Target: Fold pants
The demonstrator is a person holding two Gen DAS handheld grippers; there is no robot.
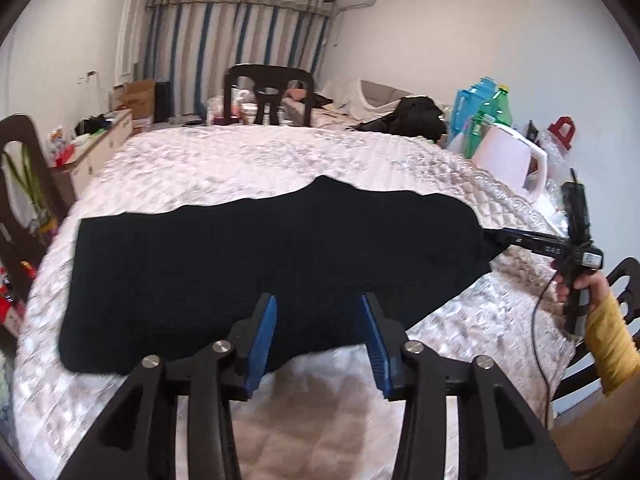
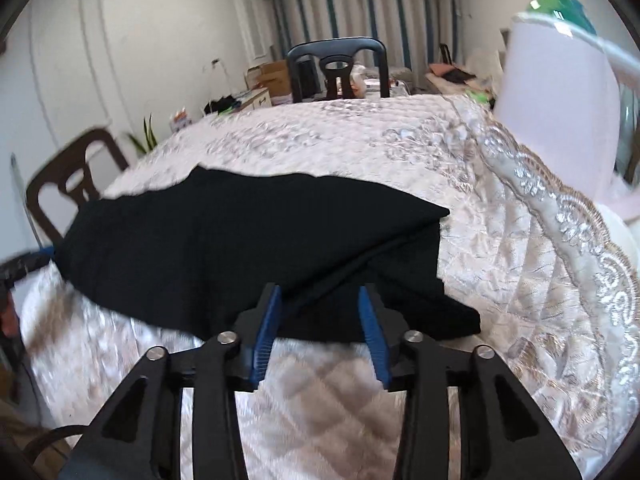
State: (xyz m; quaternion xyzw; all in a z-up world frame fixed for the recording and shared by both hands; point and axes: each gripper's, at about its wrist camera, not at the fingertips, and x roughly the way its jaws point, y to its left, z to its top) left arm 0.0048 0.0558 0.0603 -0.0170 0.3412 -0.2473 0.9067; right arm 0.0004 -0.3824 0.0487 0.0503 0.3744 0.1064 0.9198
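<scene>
Black pants (image 1: 260, 264) lie folded in a long band across the quilted pink tablecloth (image 1: 248, 160). My left gripper (image 1: 319, 304) hovers at the band's near edge, its blue pads apart, with nothing pinched between them. In the right wrist view the pants (image 2: 240, 236) end in layered folds at the right. My right gripper (image 2: 319, 294) stands open over that near right corner, and the cloth lies below the gap. From the left wrist view, the right gripper (image 1: 496, 238) reaches the pants' right end, held by a hand in a yellow sleeve (image 1: 608, 332).
A dark chair (image 1: 268, 92) stands at the far side and another chair (image 1: 24, 168) at the left. A white jug (image 1: 508, 156), green bottles (image 1: 496, 108) and a black bag (image 1: 412, 116) crowd the far right. The tablecloth's lace edge (image 2: 560, 208) drops off at the right.
</scene>
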